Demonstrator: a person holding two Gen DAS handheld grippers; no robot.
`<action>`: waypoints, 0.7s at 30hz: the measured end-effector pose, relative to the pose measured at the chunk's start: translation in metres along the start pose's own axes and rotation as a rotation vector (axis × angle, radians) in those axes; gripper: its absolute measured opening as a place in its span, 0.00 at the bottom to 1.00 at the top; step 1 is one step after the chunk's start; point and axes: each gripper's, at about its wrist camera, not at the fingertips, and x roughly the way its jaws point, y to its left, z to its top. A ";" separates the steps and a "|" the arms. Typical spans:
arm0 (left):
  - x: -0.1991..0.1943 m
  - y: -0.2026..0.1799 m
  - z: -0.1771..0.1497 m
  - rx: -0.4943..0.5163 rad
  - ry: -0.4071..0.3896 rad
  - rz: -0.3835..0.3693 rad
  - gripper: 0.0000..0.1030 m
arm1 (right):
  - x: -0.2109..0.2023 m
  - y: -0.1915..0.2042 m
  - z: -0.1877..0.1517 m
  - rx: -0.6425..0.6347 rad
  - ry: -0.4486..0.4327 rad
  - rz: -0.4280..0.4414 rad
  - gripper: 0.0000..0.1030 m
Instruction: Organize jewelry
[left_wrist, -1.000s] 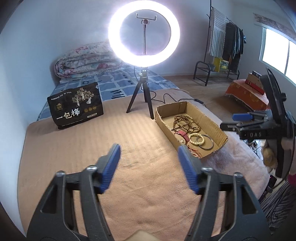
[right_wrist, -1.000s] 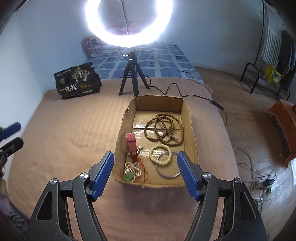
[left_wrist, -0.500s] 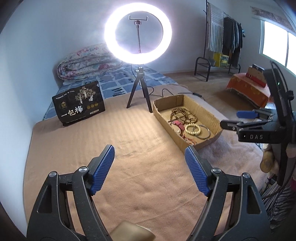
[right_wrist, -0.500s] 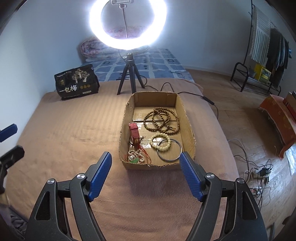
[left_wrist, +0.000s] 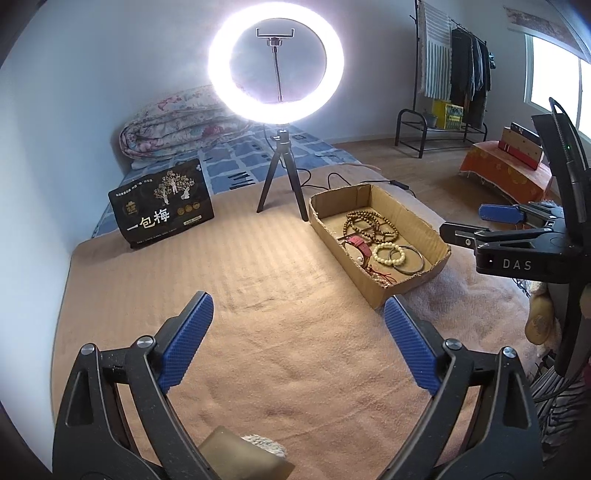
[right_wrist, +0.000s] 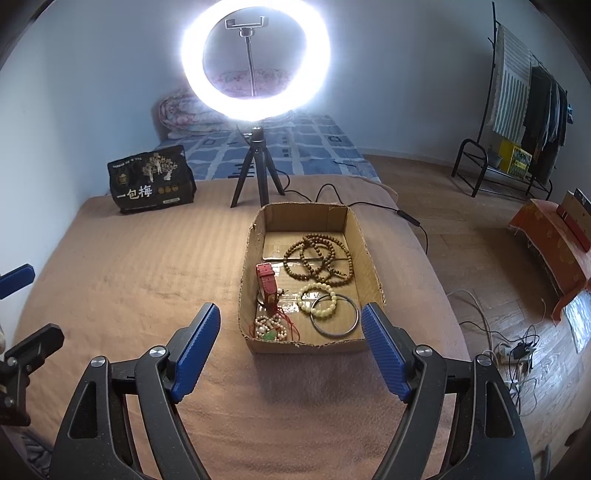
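On the tan blanket (right_wrist: 129, 266) sits an open cardboard box (right_wrist: 369, 266), the reference point for all items. Inside the box: a brown bead strand (right_wrist: 317, 258) toward its far end, a red watch strap (right_wrist: 267, 282) against its left wall, a pale bead bracelet (right_wrist: 319, 299) and a metal bangle (right_wrist: 334, 315) toward its near end, and a small tangle of beads with red cord (right_wrist: 271, 330) in its near left corner. Beyond the box stands a lit ring light (right_wrist: 255, 59) on a tripod; a black printed bag (right_wrist: 149, 181) stands to the box's far left.

The right gripper (right_wrist: 290, 350) hovers before the box's near wall, jaws opening, nothing between them. The left gripper (left_wrist: 297, 339) hovers over bare blanket left of the box, jaws opening wide, empty.
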 end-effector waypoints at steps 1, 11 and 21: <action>0.001 0.001 0.000 -0.003 0.003 0.000 0.93 | 0.001 0.001 0.000 -0.003 0.000 -0.002 0.77; 0.002 -0.005 0.003 0.006 0.015 0.031 0.97 | 0.002 0.006 0.000 -0.021 0.005 -0.021 0.77; 0.000 -0.004 0.004 -0.006 0.013 0.022 0.97 | 0.001 0.006 0.000 -0.033 0.002 -0.036 0.77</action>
